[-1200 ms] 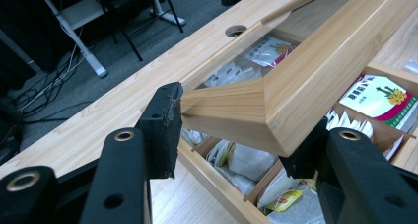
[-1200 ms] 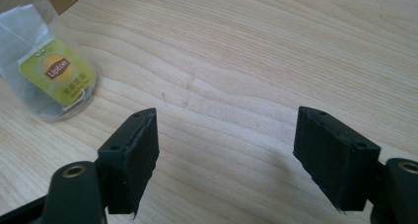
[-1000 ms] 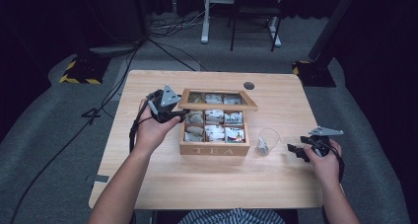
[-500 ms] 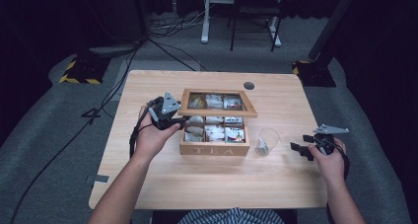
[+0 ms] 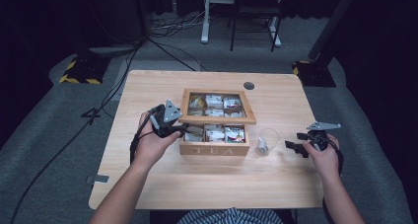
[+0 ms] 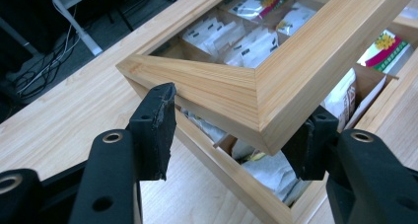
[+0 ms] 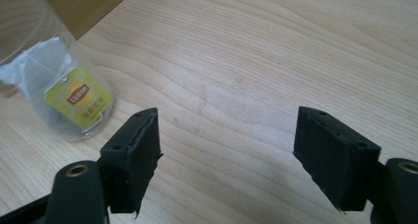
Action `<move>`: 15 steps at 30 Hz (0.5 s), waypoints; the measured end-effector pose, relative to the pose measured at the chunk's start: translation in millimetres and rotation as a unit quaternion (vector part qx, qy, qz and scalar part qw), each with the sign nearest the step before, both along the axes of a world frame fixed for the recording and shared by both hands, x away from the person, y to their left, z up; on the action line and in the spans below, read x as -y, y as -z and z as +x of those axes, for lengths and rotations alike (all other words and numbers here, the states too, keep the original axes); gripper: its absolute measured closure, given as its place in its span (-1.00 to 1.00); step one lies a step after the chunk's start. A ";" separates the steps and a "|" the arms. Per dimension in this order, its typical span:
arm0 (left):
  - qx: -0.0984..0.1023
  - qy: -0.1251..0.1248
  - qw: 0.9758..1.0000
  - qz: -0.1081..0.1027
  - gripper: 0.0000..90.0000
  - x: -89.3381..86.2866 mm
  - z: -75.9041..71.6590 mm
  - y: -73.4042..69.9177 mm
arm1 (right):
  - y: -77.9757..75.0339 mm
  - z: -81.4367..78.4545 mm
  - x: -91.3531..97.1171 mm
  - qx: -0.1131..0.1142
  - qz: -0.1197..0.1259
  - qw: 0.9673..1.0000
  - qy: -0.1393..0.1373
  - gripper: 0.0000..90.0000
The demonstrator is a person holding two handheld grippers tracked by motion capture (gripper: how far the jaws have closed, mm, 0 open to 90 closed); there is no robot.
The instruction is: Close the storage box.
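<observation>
1. In the middle of the high view the wooden tea box [image 5: 215, 136] stands on the table [image 5: 162, 184], its windowed lid [image 5: 217, 107] half raised and tilted over the compartments of tea bags [image 5: 234, 133].
2. The left gripper [image 5: 181, 129] sits at the lid's near left corner. In the left gripper view that corner [image 6: 256, 105] lies between the jaws, which have just been opening. The left pad [image 6: 156, 128] stands clear of the wood, so I judge the pinch released.
3. To lower the lid well, keep the jaws spread around the corner and let the frame settle squarely on the box walls, without nudging the box sideways.
4. The right gripper [image 5: 296, 144], at the right of the high view, hovers spread and empty just beyond the clear glass [image 5: 266, 142]. A Lipton tea bag [image 7: 79, 103] rests inside the glass, at the left of the right gripper view.
5. The right pad's contact with the lid is hard to judge, since the frame hides it. The hinges cannot be seen, and the glass is cut off at the upper left of the right gripper view.
</observation>
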State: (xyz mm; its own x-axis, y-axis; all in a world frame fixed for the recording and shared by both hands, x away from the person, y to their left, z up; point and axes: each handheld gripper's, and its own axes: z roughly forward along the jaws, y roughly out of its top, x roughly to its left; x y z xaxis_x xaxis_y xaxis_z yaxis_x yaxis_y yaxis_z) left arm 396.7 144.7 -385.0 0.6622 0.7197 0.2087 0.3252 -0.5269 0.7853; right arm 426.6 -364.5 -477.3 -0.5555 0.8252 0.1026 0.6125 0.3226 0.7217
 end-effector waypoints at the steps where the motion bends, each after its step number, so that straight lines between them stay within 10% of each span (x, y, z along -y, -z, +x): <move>1: -0.001 0.000 1.000 0.002 -0.03 0.3 -0.5 1.0 | -0.3 0.6 -0.7 0.000 0.001 1.000 0.000 -0.42; 15: -0.005 -0.003 1.000 0.021 -0.05 2.6 -5.5 10.1 | 2.3 8.5 -7.9 -0.008 0.004 1.000 -0.009 -0.42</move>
